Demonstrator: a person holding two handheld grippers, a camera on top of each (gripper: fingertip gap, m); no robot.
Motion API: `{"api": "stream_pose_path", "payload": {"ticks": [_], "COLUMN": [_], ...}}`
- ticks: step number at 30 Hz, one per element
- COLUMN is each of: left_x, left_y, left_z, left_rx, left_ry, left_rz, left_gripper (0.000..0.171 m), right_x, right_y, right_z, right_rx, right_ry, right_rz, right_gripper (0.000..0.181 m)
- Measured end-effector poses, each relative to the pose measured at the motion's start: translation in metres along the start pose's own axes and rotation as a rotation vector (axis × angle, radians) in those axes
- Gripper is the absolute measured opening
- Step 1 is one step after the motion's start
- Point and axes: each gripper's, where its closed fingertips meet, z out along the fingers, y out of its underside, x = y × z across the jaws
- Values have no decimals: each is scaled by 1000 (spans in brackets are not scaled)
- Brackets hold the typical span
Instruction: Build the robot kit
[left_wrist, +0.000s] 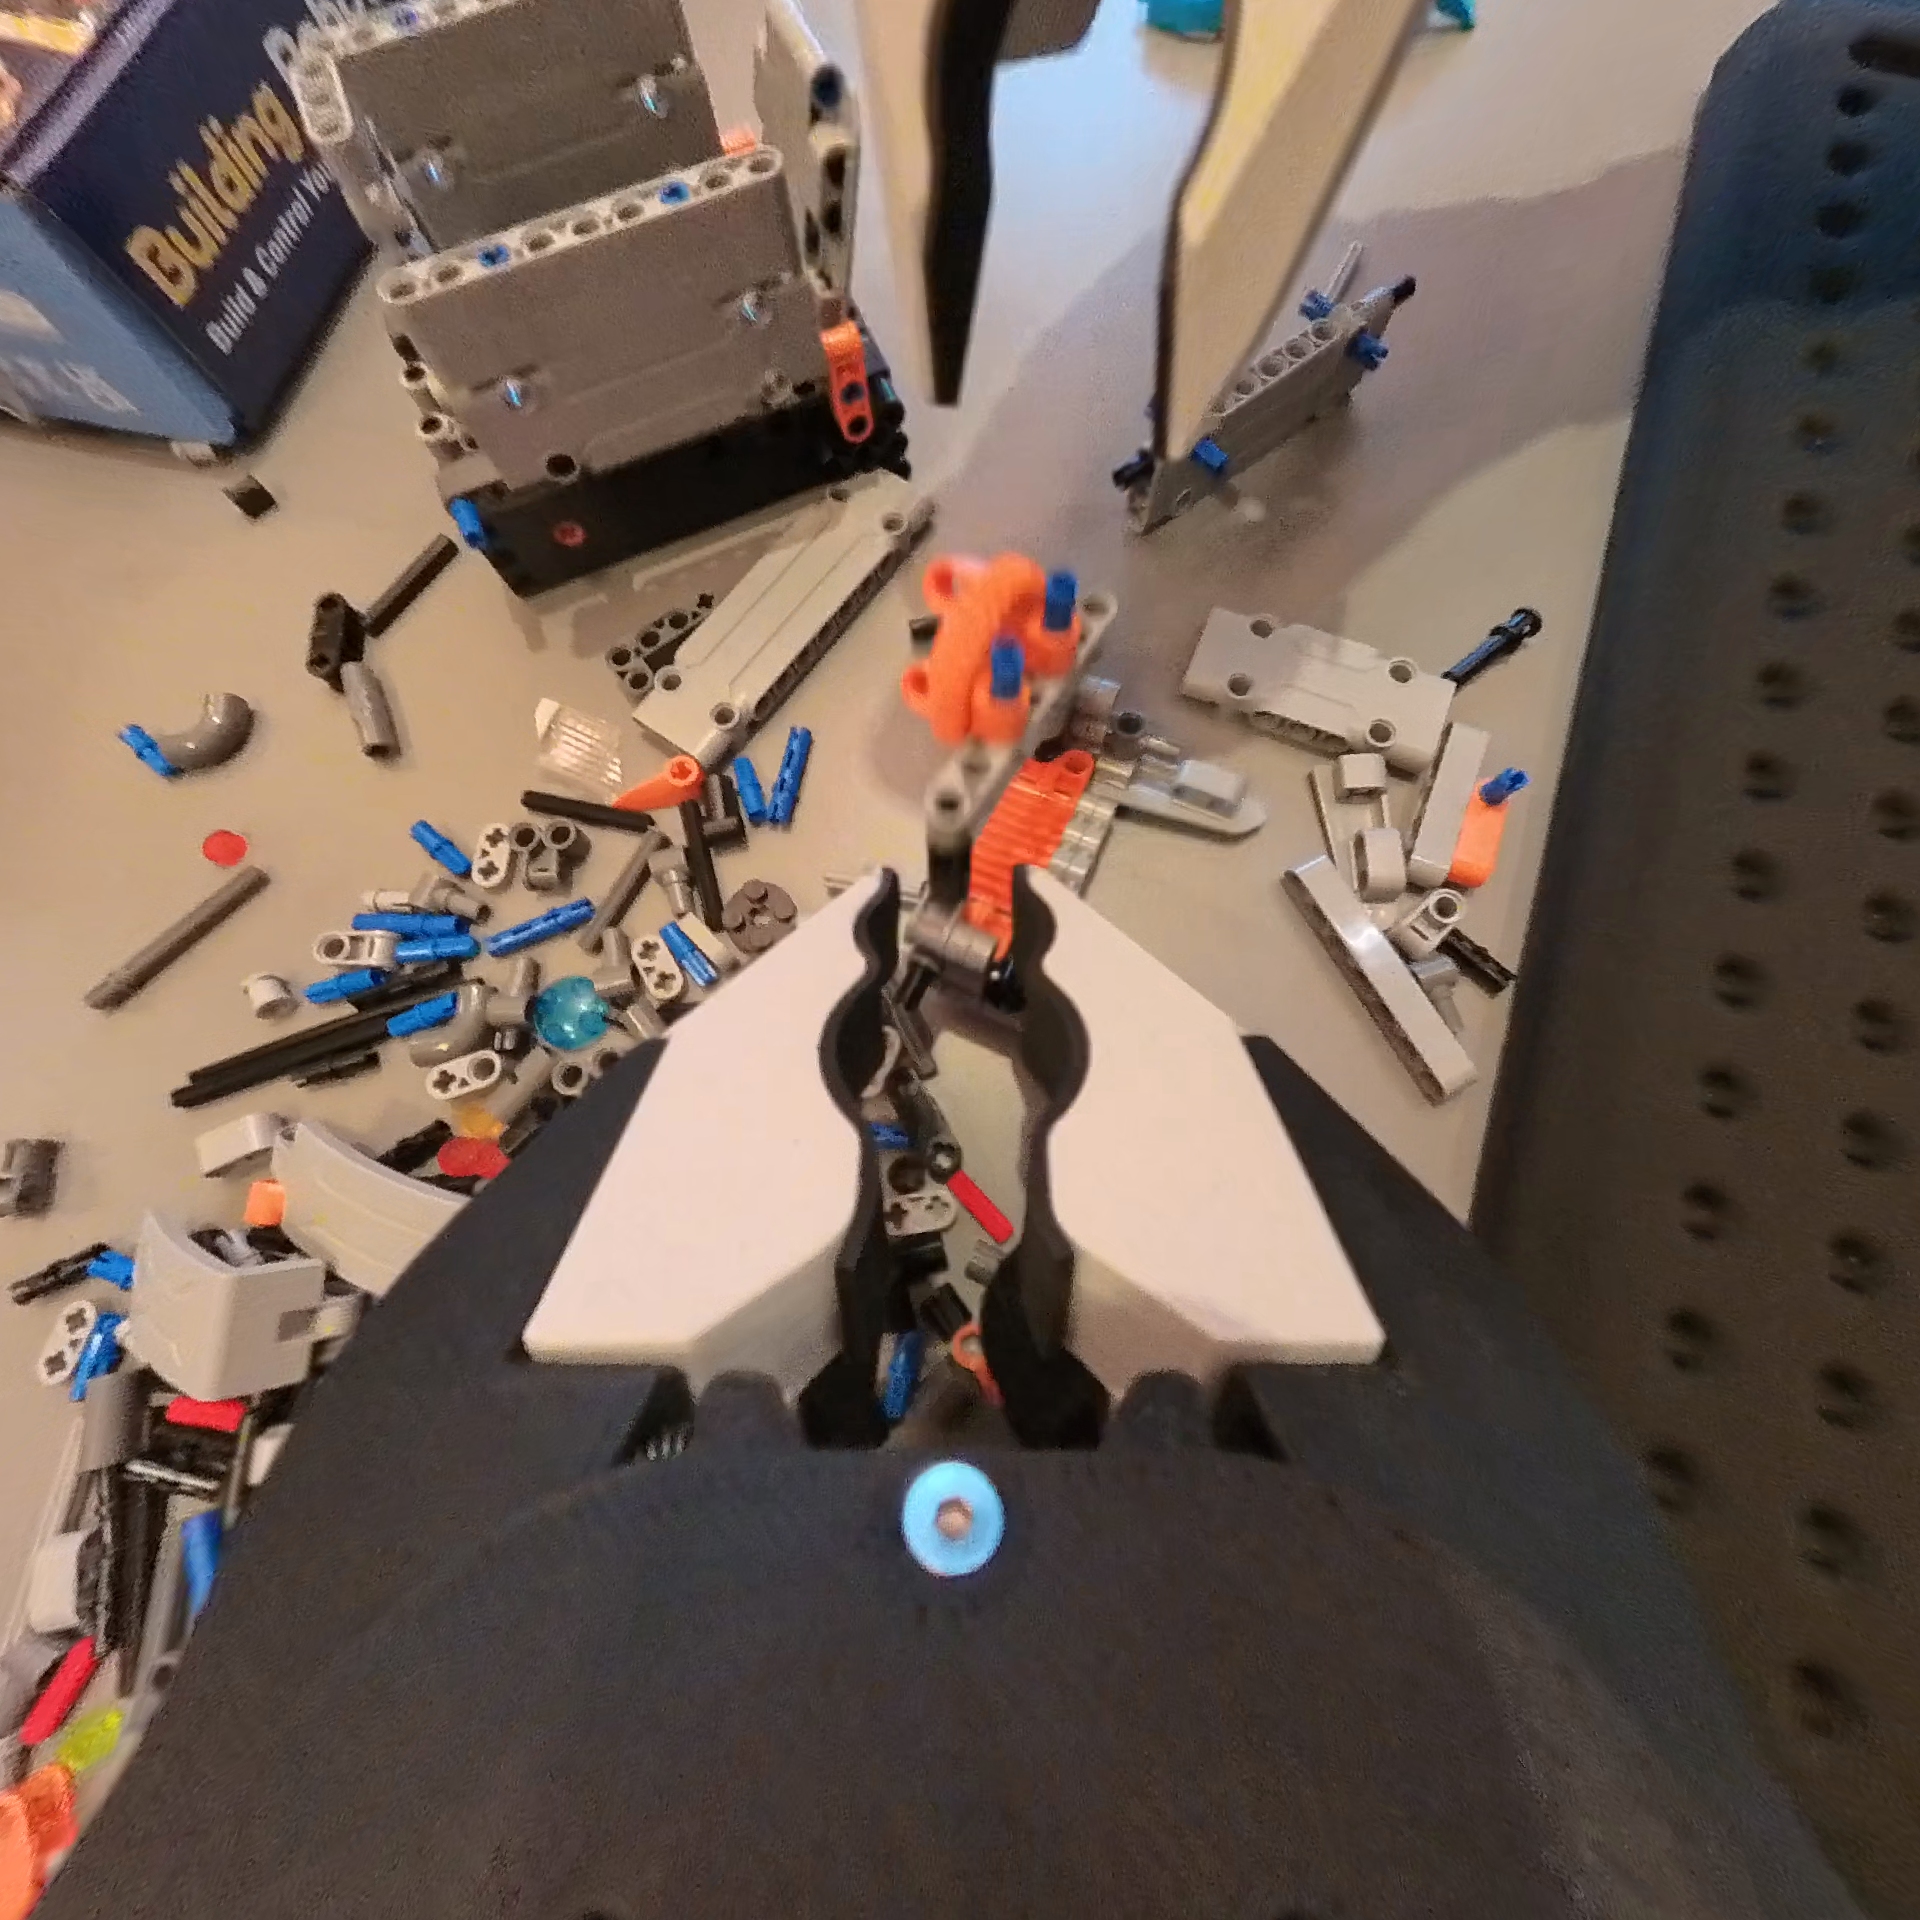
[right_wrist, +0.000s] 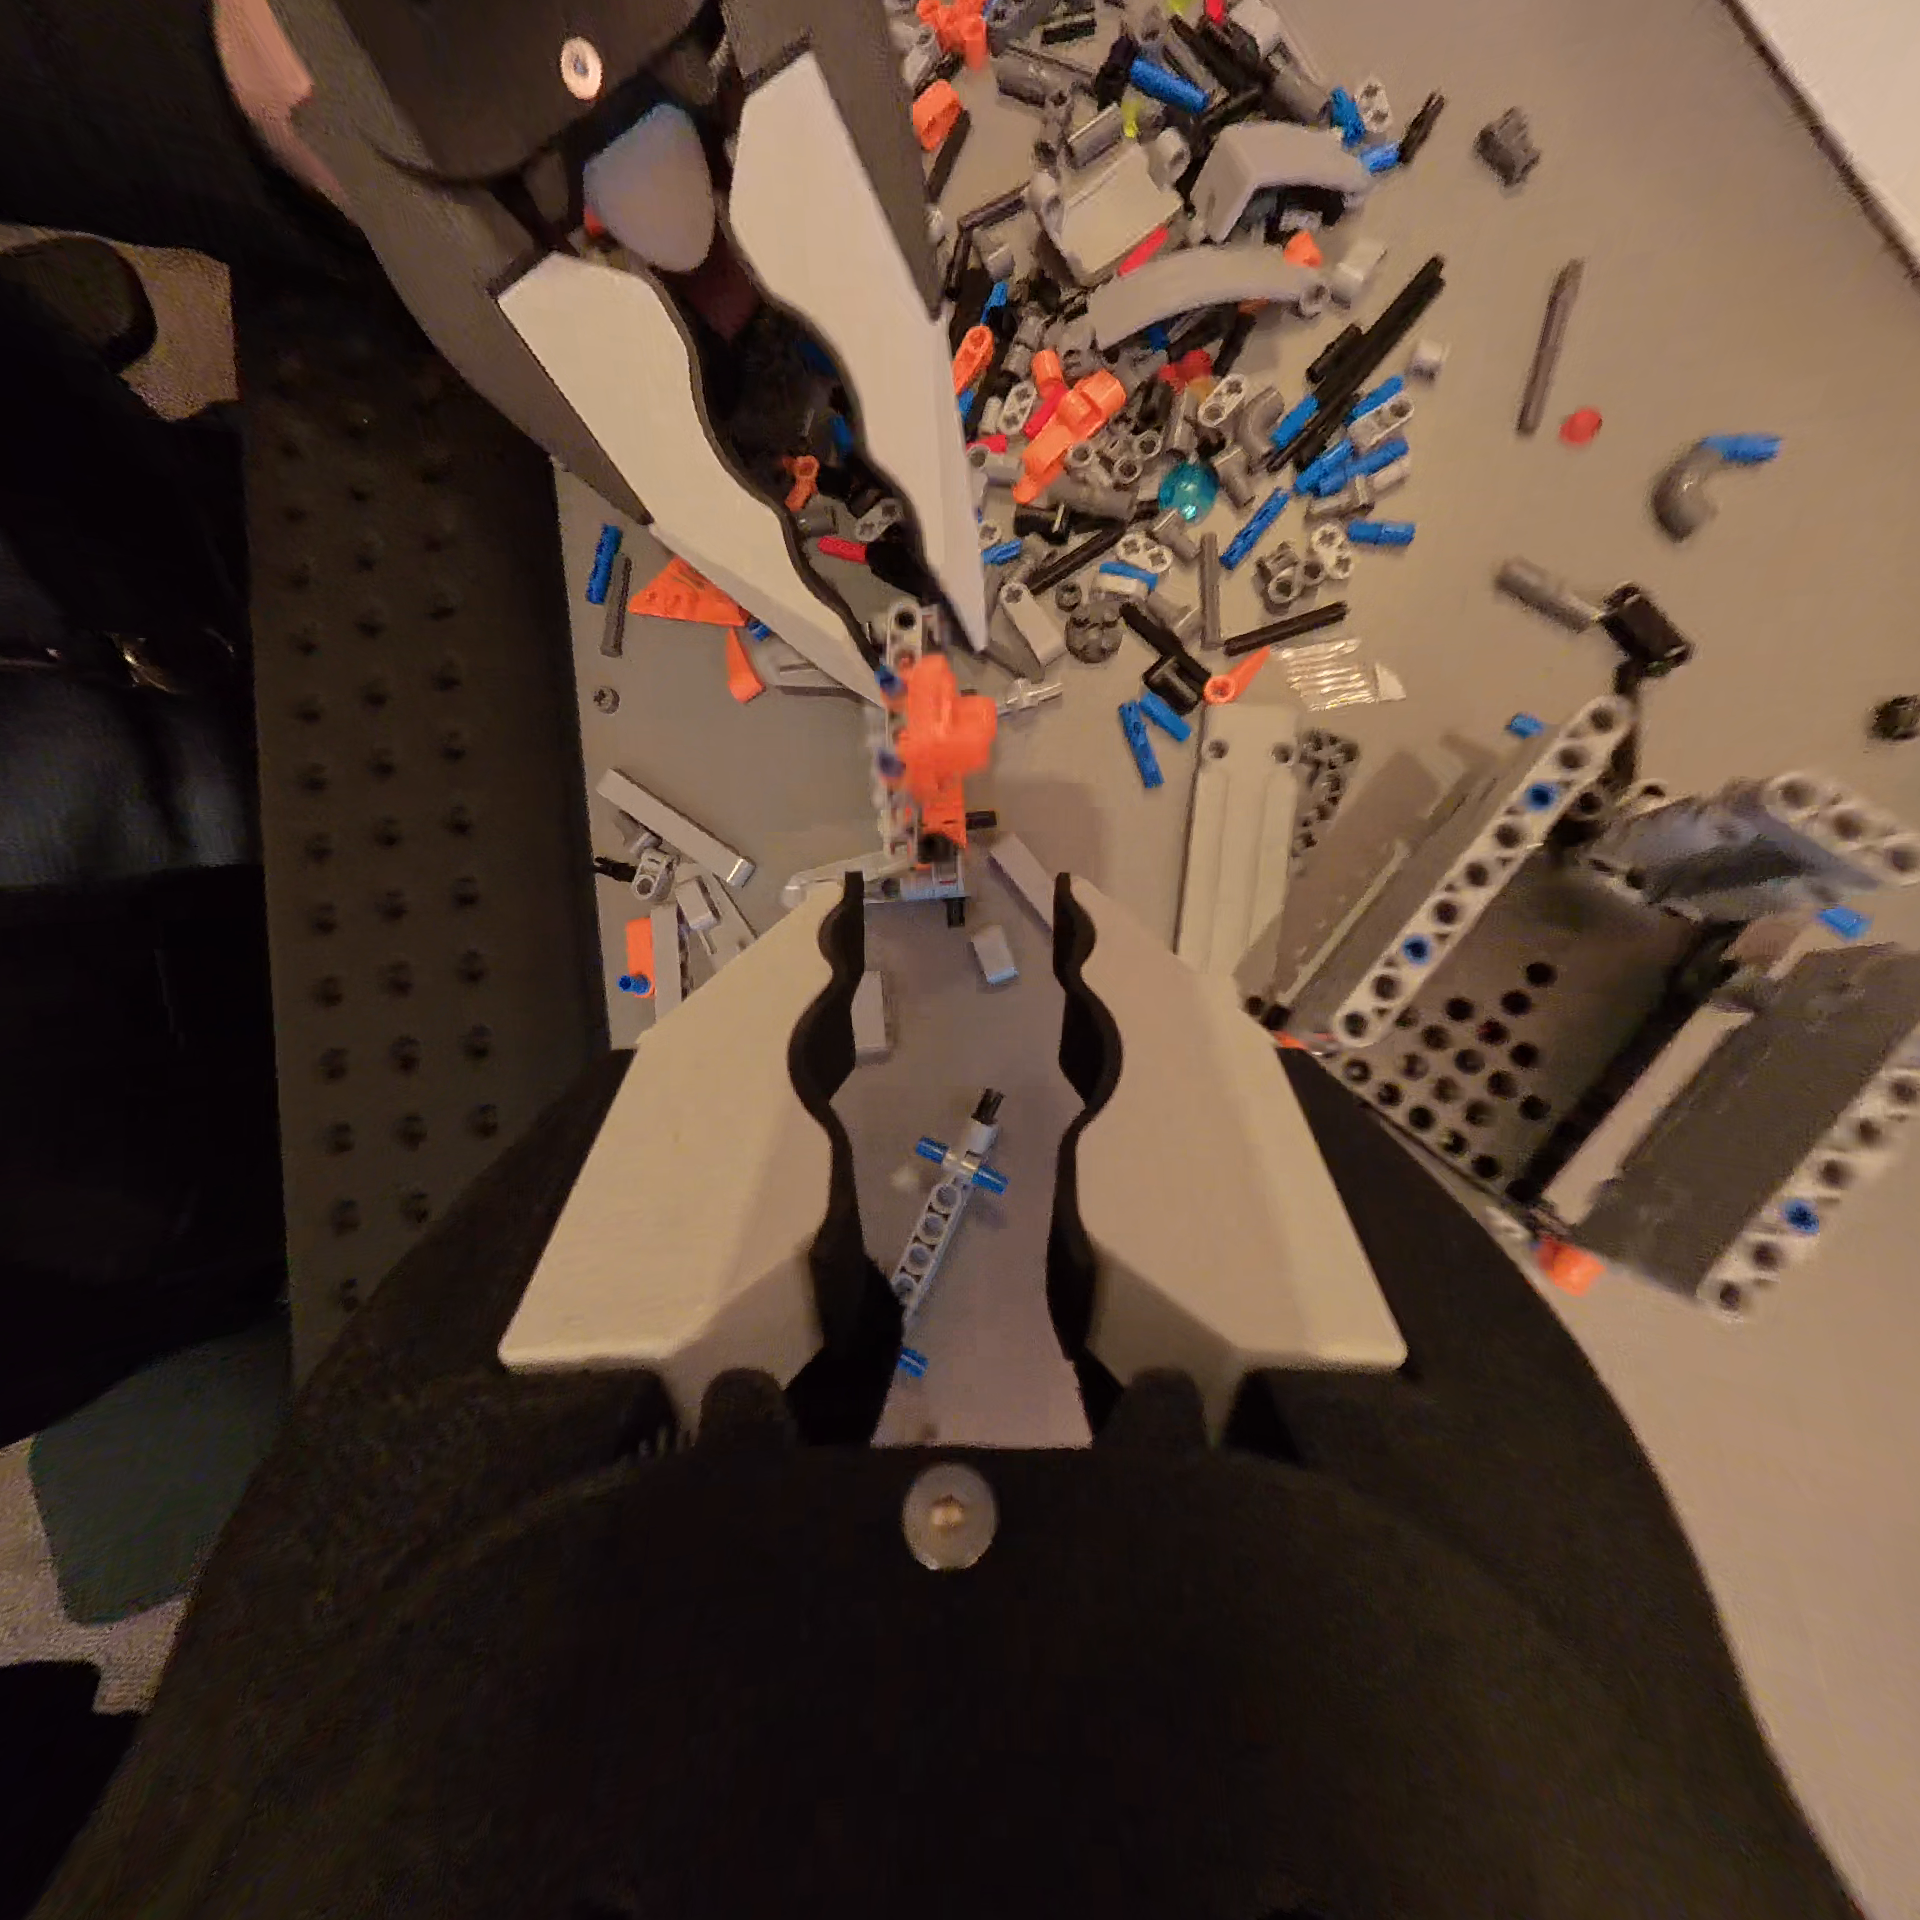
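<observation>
A: What is seen at the left gripper (left_wrist: 951, 914)?

B: Its jaws are pressed in on a small sub-assembly (left_wrist: 992, 707): a grey beam with holes, carrying orange connectors and blue pins. The lower end of the piece is pinched between the fingertips, and the rest is raised clear of the grey table (left_wrist: 156, 582). From the right wrist view the same sub-assembly (right_wrist: 930, 743) is seen hanging at the tip of the left gripper (right_wrist: 914, 644), which enters from the upper left.

A: And the right gripper (right_wrist: 954, 894)?

B: Its jaws are spread apart, and nothing is held between them. It is placed just beside the held piece, its tips close under the orange part. A loose grey beam with blue pins (right_wrist: 945, 1210) is seen lying on the table between the fingers. In the left wrist view the right gripper (left_wrist: 1049, 416) is seen coming down from the top, one finger near a second grey beam (left_wrist: 1273, 400) that is propped at a tilt.

A: What is set around them?

B: A larger grey and black build (left_wrist: 644, 343) is stood to the left, beside a dark blue box (left_wrist: 166, 229). A heap of loose parts (left_wrist: 499, 956), blue, black, grey and orange, is spread over the table. A dark perforated board (left_wrist: 1766, 935) is seen along the right edge
</observation>
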Motion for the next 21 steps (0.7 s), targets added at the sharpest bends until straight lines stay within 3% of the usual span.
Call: {"api": "stream_pose_path", "payload": {"ticks": [4,7,10,13,16,21], "left_x": [-4,-6,5,9,0,2], "left_y": [3,-12,-33,-33,-32,-29], "left_z": [-5,-14,-13,1,5,3], "left_rx": [-40,-11,16,-67,-97,-91], "left_ry": [-15,-57,-61,-77,-108,-75], "left_rz": [3,64,237,371,388,358], "left_gripper": [39,47,46,45,33,32], "right_x": [-10,-14,-9,-7,-7,-8], "right_y": [12,8,6,3,2,1], "right_z": [22,32,42,45,45,48], "right_rx": [21,52,57,85,92,93], "right_ry": [-23,-4,37,52,63,63], "right_rz": [-3,-44,-67,-81,-108,-124], "right_gripper": [33,29,24,12,10,8]}}
